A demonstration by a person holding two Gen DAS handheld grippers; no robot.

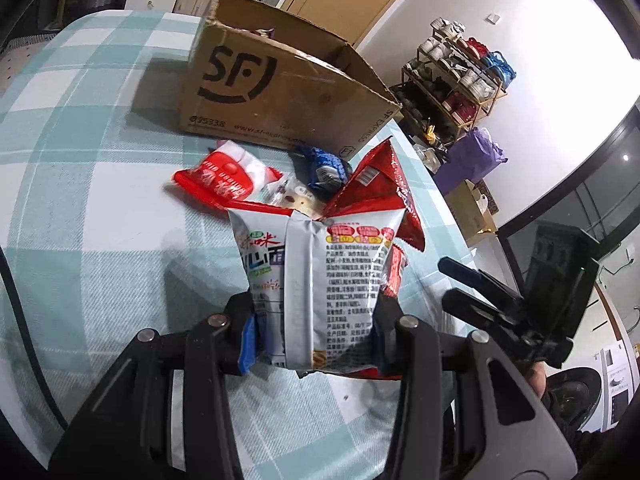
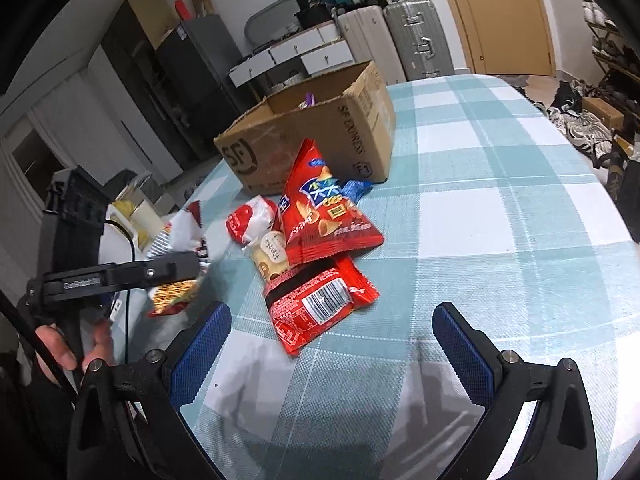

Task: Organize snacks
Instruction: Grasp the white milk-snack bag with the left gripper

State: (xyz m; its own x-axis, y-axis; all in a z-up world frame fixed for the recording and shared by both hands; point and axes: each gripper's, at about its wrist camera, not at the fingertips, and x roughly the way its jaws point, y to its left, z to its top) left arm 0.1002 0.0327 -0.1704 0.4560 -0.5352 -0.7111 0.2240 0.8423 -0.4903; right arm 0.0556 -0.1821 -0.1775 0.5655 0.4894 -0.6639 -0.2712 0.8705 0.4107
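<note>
Indoor light, wall glare, fisheye-warped edges, soft shadows

My right gripper [image 2: 332, 344] black with silver screws, ridged blue pads [image 2: 200, 354], my left gripper [image 1: 316, 332] alike, thin black cable [image 2: 130, 280], dark sleeve [image 2: 40, 412]

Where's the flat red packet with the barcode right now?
In the right wrist view the red barcode packet lies flat on the checked tablecloth, just ahead of the open right gripper, nearer than the big red chip bag.
</note>
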